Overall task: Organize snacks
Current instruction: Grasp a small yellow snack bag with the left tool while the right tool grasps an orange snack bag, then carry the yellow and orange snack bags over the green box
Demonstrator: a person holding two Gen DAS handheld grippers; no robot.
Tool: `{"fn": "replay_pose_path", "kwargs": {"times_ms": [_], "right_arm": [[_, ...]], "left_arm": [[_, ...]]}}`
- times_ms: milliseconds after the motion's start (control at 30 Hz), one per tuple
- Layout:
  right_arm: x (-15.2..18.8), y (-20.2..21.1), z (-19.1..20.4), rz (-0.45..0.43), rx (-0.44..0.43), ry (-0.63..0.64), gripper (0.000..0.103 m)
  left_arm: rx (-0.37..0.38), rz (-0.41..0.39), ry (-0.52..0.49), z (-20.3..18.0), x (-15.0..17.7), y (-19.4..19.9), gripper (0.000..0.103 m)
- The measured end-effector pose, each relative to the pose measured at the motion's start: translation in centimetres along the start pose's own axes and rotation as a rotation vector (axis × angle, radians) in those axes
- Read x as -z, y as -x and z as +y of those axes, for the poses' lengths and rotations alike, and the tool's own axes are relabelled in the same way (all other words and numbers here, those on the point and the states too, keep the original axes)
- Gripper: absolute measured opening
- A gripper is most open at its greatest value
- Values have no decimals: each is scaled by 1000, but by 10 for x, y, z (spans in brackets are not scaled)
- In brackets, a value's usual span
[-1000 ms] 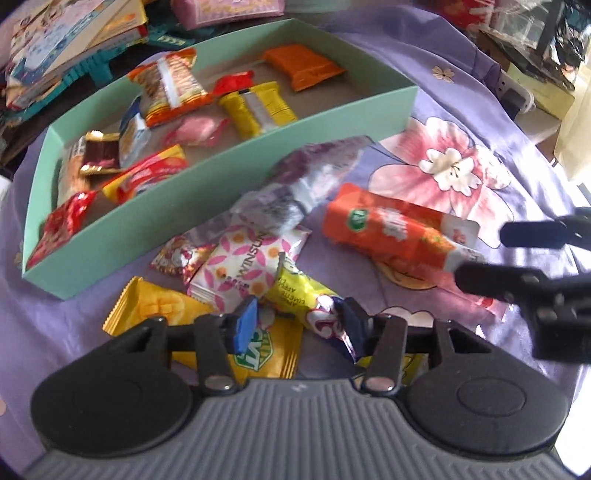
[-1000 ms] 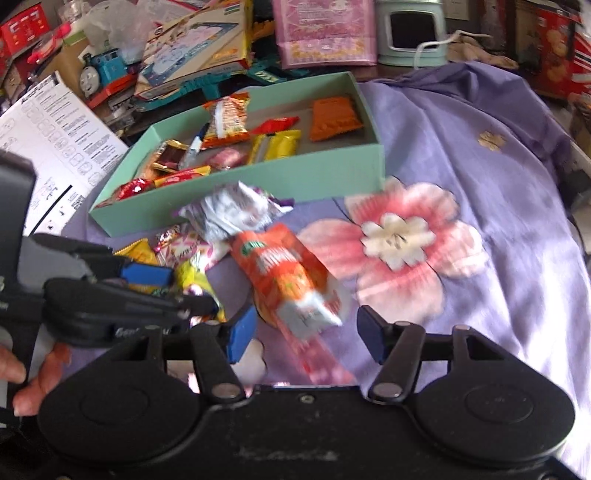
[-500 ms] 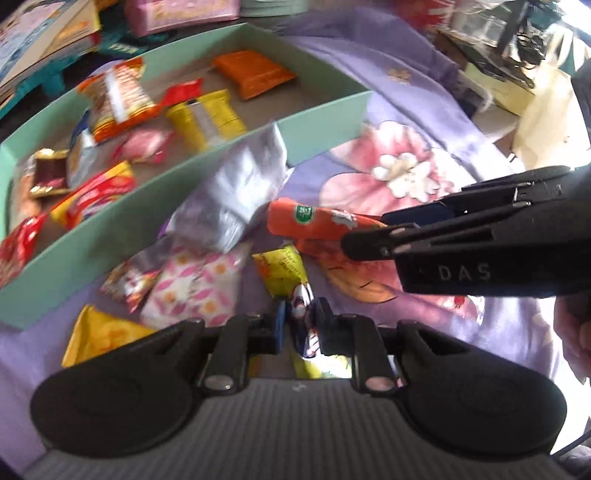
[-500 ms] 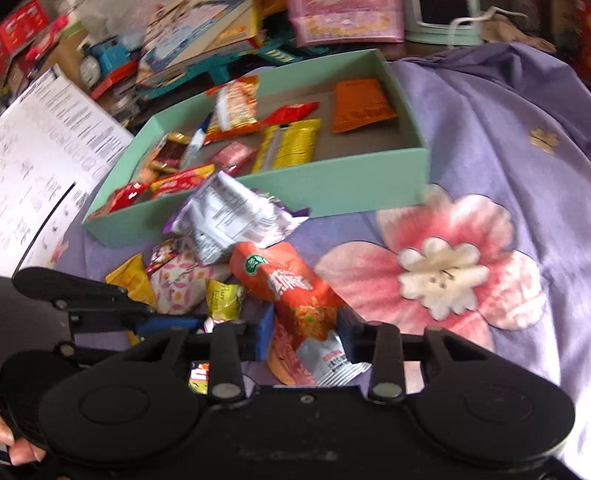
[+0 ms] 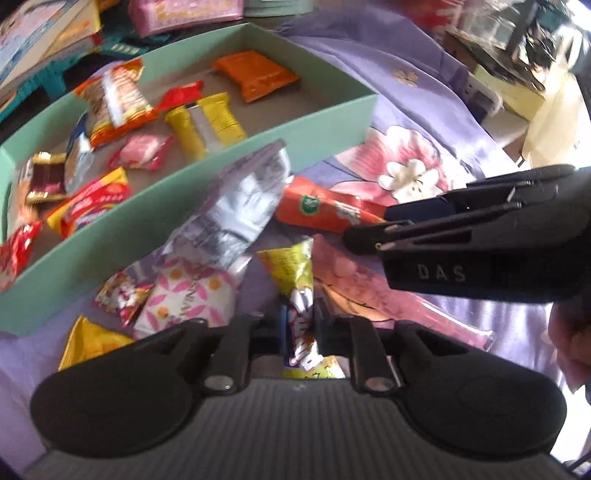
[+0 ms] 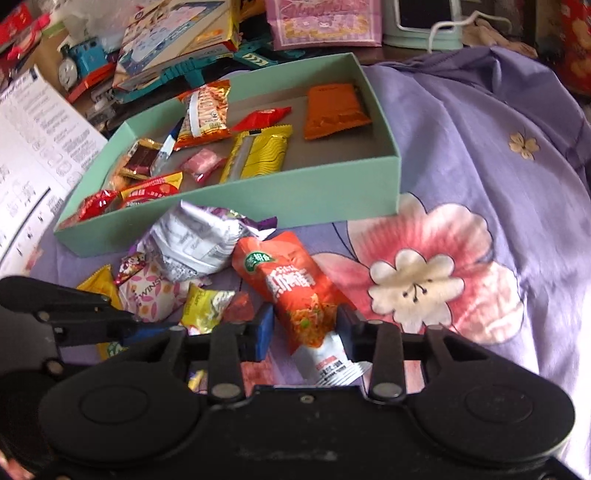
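Landmark: mint-green box (image 6: 295,192), open-topped, on a purple flowered cloth (image 6: 498,155). Entries run left to right.

Inside the box, left end: red wrapper (image 6: 96,204), red-and-yellow packet (image 6: 153,188), brown-and-gold sweet (image 6: 142,158). Centre: orange-and-white striped bag (image 6: 204,116), pink sweet (image 6: 203,164), red sweet (image 6: 263,118), yellow bar (image 6: 258,155). Right end: orange sachet (image 6: 334,110), lying flat near the right wall.

In front of the box's near wall, loose on the cloth:
- Yellow triangular packet (image 6: 99,284), farthest left of the heap.
- White pouch with pink petals (image 6: 149,295), just beside it.
- Crumpled silver-and-purple bag (image 6: 199,240), touching the box's near wall.
- Yellow-green candy stick (image 5: 295,280), below the silver bag. Left gripper (image 5: 300,325): jaws drawn narrow, clamped on the stick's lower end, which stands up between the pads.
- Orange noodle-snack packet (image 6: 291,291), lying slantwise, its top end near the box's near wall, its white end pointing away from it. Right gripper (image 6: 304,325): jaws part closed, one pad on each side of the packet's lower half, pressing its edges.

Beyond the box's far wall: picture books (image 6: 177,37), blue toy engine (image 6: 83,62), pink pouch (image 6: 325,22). Left of the box: printed white sheet (image 6: 33,147).

Right of the box: bare cloth with a large pink flower (image 6: 421,273).
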State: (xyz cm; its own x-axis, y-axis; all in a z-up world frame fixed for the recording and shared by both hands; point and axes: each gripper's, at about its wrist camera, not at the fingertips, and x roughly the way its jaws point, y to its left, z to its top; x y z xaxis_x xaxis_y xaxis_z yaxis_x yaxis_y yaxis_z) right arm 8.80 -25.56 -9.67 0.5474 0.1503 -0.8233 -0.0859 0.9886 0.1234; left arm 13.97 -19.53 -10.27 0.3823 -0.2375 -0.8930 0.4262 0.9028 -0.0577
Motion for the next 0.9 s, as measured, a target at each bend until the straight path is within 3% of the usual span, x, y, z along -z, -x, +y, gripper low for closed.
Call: {"fn": "replay_pose_path", "kwargs": {"times_ms": [233,467,533,567,633,900], "right_arm": [[-10,-7,10,1,18,42,43],[-13,-16,14,8,34,92,46],[-13,-17,18,7,54,112,42],[-13,-16,19,9,57,116,39],[-15,-12,18,19,37,86,36],[-10,12,15,11,26,22,22]], "left_arm": [[37,20,75,28,4,4,12],[23,17,72,24,-9,-2,22],[16,0,57,20,-11,-3,21],[9,-6,48,18,-11,-3,13],[13,-7,56,20,-11,-2,11],[57,-49,80,32,-7,28,10]]}}
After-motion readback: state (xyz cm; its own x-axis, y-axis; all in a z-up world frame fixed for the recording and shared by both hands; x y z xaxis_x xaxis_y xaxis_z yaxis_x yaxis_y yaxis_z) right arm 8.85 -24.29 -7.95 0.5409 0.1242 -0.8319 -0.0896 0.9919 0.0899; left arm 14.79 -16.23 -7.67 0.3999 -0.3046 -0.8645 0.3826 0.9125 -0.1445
